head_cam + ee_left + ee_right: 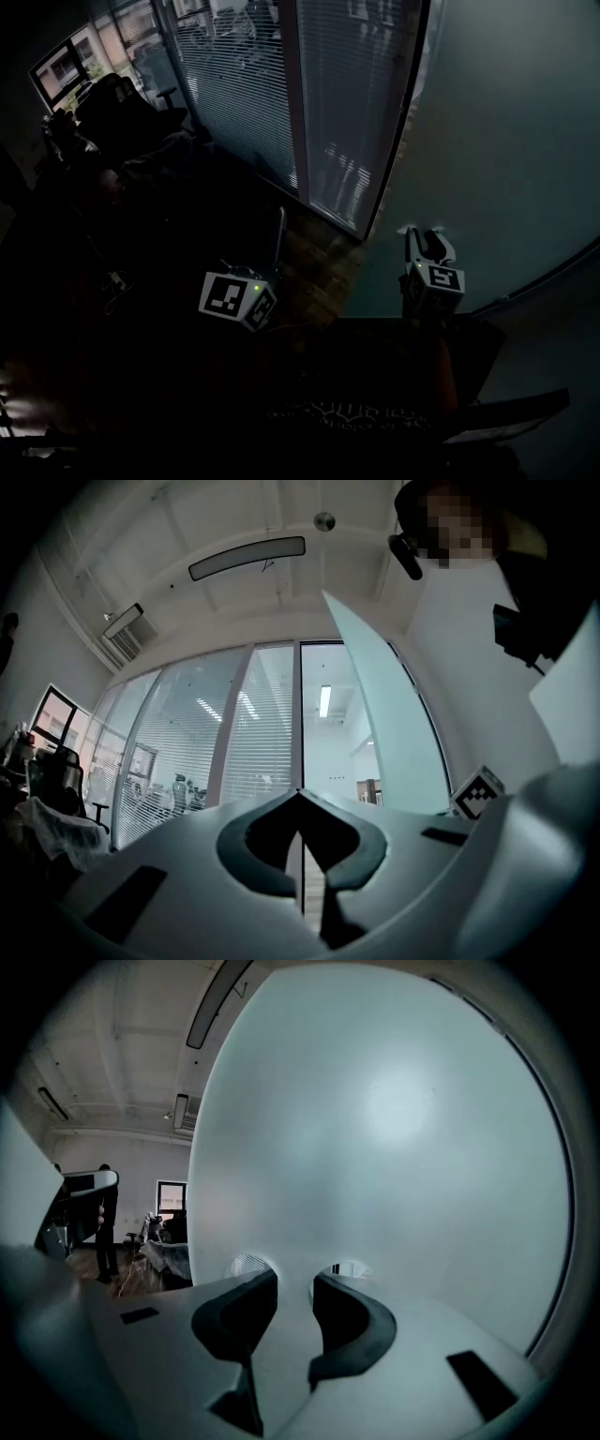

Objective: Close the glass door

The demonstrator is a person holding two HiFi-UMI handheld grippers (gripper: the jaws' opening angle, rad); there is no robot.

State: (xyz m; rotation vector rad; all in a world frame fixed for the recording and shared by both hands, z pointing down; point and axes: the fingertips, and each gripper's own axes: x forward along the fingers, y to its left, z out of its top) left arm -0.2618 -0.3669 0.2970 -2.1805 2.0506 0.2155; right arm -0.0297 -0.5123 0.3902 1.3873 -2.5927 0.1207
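The frosted glass door (506, 141) stands swung open at the right of the head view, its dark edge (398, 122) next to the fixed glass wall. My right gripper (427, 242) points at the door's face, tips at or very near the glass, jaws open and empty. In the right gripper view the door (394, 1119) fills almost everything ahead of that gripper (293, 1277). My left gripper (278, 225) hangs left of the door's edge, aimed at the doorway. In its own view the left gripper (298, 794) is shut on nothing, with the door (380, 714) angled at the right.
A glass partition with white blinds (244, 84) runs left of the doorway. An office chair (131, 108) and a monitor (61, 66) stand at the far left in the dark. A person (105, 1227) stands far off left in the right gripper view. A dark rail (544, 277) crosses the floor at the right.
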